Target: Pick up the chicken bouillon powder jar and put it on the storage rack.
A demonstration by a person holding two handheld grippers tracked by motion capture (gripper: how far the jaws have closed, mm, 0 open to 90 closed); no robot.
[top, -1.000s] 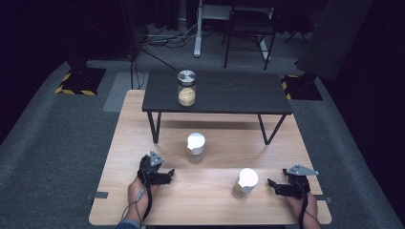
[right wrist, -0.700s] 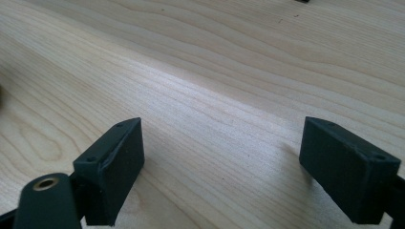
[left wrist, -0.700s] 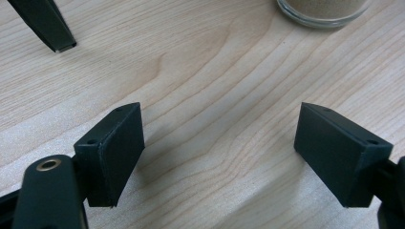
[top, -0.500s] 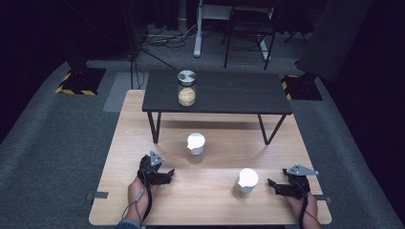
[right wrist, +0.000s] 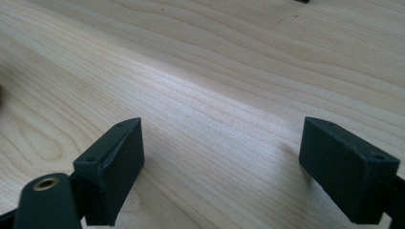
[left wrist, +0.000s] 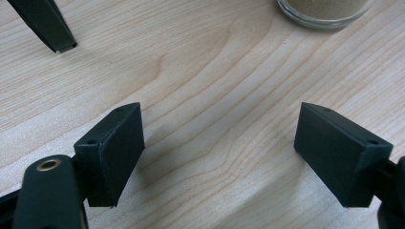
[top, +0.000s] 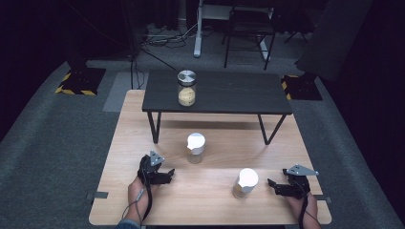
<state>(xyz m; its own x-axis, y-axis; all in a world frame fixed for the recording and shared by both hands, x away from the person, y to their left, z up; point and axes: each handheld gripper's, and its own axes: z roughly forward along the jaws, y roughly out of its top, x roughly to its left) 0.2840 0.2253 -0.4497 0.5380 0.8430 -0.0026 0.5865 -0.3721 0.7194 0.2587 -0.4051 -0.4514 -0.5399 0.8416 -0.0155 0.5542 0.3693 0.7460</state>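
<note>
**Lining up for two jar grabs from a resting start**

Reaching is the whole job right now, so here's how I'd play it. Both grippers sit on the light wood desk [top: 215,200] with nothing in them. The left gripper [top: 168,172] has its jaws spread wide over bare wood, and the right gripper [top: 271,185] is just as empty, jaws apart with only desk grain between them in its own view.

Nearest targets: the white-lidded jar [top: 245,182] stands upright just beside the right gripper, toward the desk's middle. A second white-lidded jar [top: 196,147] stands farther in, up and to the right of the left gripper. Its glass base with sandy fill [left wrist: 325,10] peeks in at the top of the left gripper view, so that gripper is already roughly pointed at it.

My guess at doing this well:
- Come in level and low on the glass body, not the lid, which might just be resting there.
- Centre the jar between the jaws before closing. One pad touching first could tip or skate it.
- Watch the black leg [left wrist: 45,24] of the small dark table [top: 217,93], which stands near the left gripper's path.

A third jar with a metal lid [top: 186,88] stands up on that dark table, well apart from both hands, so probably not the first pick.
</note>
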